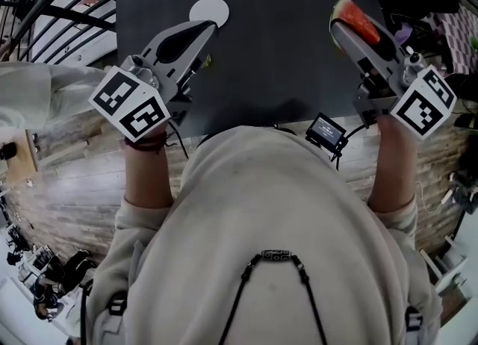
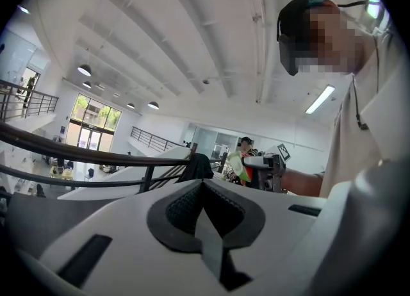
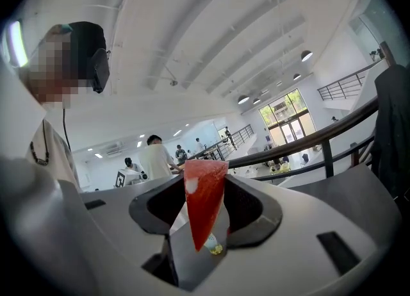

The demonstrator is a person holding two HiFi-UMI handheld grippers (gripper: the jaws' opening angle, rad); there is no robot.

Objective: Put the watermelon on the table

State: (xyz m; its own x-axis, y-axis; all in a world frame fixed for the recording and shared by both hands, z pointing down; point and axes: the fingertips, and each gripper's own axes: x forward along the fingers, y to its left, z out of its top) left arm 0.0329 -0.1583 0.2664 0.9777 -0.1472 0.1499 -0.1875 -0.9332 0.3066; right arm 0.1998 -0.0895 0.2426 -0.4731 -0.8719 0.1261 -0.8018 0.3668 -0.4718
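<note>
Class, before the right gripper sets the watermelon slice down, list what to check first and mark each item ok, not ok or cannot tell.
1. Watermelon slice held in the right gripper: ok, jaws closed on it.
2. Left gripper empty: ok, jaws together, nothing between them.
3. Bare table near the slice: ok.
4. White disc away from the slice: ok, it lies by the left gripper.
5. Gap between slice and table: cannot tell.
</note>
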